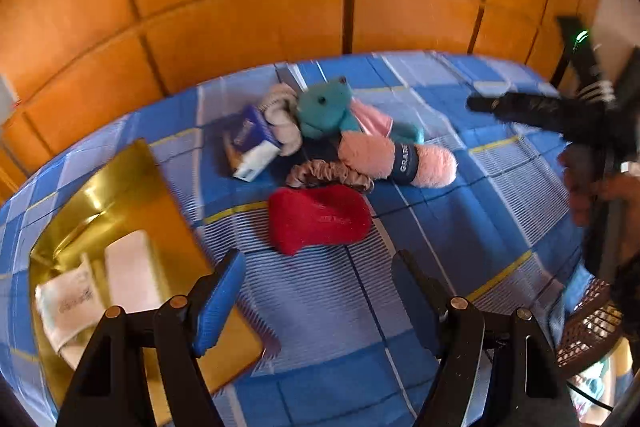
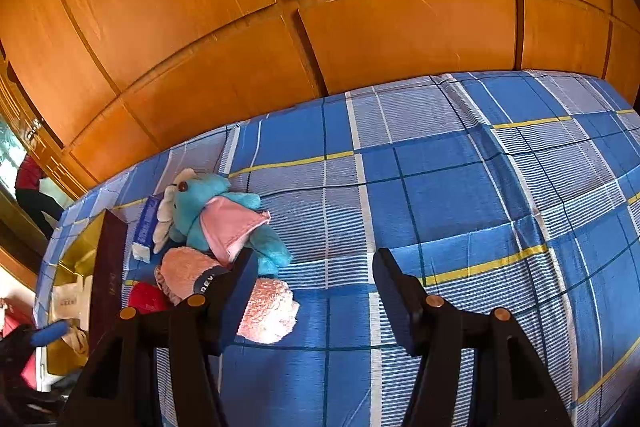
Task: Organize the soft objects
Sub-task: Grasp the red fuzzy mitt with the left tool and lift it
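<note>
Both pairs of tongs stand spread over the blue checked bed (image 2: 460, 187) with nothing between their pads. The soft things lie in a loose heap ahead of the left tongs (image 1: 320, 291): nearest, just beyond the fingertips, a red plush piece (image 1: 320, 217); past it a satin scrunchie (image 1: 328, 175) touching a pink fluffy roll with a dark band (image 1: 396, 159); farther still a teal stuffed toy (image 1: 328, 111) with a pink cloth, a pale knitted item (image 1: 282, 117) and a blue-and-white box (image 1: 252, 143) beside them. To the left of those tongs sits an open gold box (image 1: 120, 195) holding white packets. Seen from the right tongs (image 2: 312, 291), the heap lies ahead and to the left, the pink roll partly behind the left finger. All of this looks light and squashy: plush should compress and stay put if pinched across its bulk, so the red piece is probably best taken mid-body, the roll at its band; the scrunchie seems slippery and thin, needing a pinch around its ring.
</note>
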A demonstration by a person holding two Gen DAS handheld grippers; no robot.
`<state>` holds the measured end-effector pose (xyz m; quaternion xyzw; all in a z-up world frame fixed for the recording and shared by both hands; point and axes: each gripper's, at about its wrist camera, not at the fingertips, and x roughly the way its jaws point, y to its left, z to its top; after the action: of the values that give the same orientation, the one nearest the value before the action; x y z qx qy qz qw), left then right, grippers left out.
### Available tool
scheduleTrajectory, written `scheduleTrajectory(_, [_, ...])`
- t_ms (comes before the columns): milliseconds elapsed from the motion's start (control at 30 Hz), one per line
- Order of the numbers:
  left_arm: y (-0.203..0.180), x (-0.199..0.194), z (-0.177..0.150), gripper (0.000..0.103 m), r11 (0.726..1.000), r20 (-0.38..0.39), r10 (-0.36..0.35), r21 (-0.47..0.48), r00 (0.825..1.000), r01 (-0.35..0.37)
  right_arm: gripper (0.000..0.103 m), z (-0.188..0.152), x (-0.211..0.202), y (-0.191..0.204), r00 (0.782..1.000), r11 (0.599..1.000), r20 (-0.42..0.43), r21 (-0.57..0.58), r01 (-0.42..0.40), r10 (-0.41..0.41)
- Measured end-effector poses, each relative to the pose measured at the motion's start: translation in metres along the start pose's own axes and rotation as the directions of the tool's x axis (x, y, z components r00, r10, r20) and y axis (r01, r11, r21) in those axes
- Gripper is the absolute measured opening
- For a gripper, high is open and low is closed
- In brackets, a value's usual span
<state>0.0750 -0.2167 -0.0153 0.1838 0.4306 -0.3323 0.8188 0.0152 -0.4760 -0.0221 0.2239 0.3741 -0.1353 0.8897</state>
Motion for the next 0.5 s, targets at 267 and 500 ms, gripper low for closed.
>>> scheduleTrajectory(267, [0.011, 0.059, 0.019, 0.083, 0.997, -0.142, 0.024, -0.073, 0.990, -0.035, 0.060, 0.002, -0.003, 0.000, 0.999, 0.999, 0.007, 0.018, -0.037, 0.037])
scheduleTrajectory(500, [0.012, 0.084, 0.028, 0.085, 0.990, -0.145, 0.030, -0.130, 0.989, -0.049, 0.060, 0.002, -0.004, 0.000, 0.998, 0.998, 0.012, 0.025, -0.056, 0.056])
